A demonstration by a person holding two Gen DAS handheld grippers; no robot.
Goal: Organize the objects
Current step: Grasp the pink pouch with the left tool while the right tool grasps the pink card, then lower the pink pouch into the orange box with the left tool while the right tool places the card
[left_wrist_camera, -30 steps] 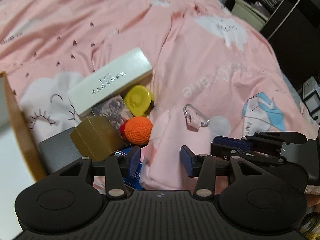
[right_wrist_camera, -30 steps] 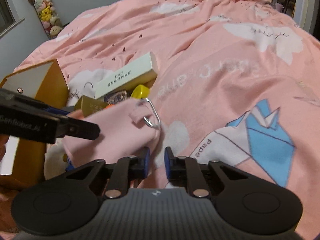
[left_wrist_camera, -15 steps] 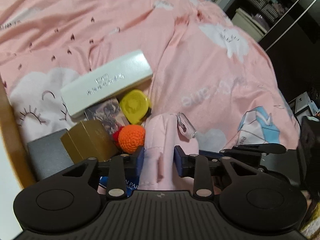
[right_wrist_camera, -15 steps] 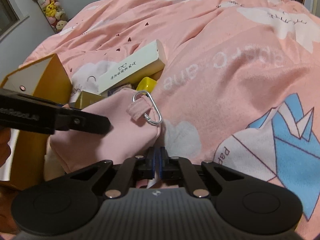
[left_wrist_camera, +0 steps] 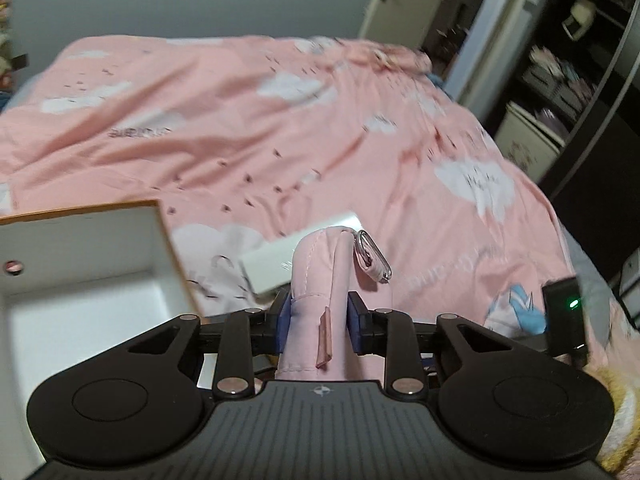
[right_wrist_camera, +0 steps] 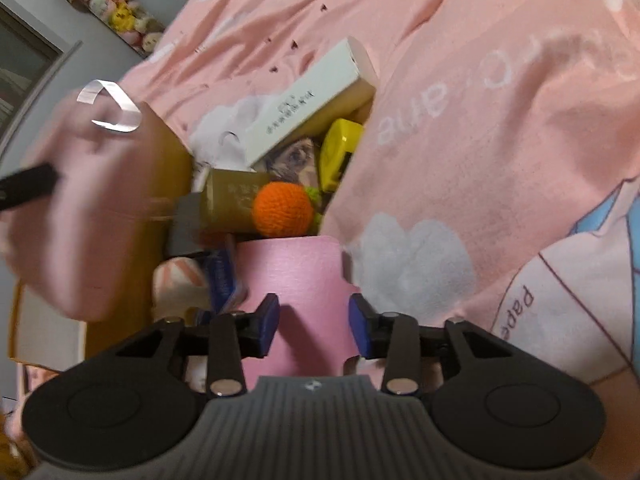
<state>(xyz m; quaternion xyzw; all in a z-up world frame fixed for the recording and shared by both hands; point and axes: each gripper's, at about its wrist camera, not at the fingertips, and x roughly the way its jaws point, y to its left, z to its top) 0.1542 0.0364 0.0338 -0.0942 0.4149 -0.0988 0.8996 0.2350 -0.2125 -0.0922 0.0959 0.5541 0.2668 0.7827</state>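
My left gripper is shut on a pink fabric pouch and holds it up off the bed; a silver carabiner hangs from its top. In the right wrist view the same pouch is a blur at the left. The jaws of my right gripper are opening; its pads stand apart over a flat pink item without pressing it. Beyond lie an orange crocheted ball, a gold box, a yellow item and a long white box.
An open box with a white inside and orange walls stands at the left of the pile. A blue packet and a grey box lie by the ball. The pink bedspread stretches away; dark shelves stand at the right.
My left gripper shut on the pouch and lifted it up and left, beside the open box. My right gripper, shut at the pouch's edge, has opened, and the flat pink item now shows.
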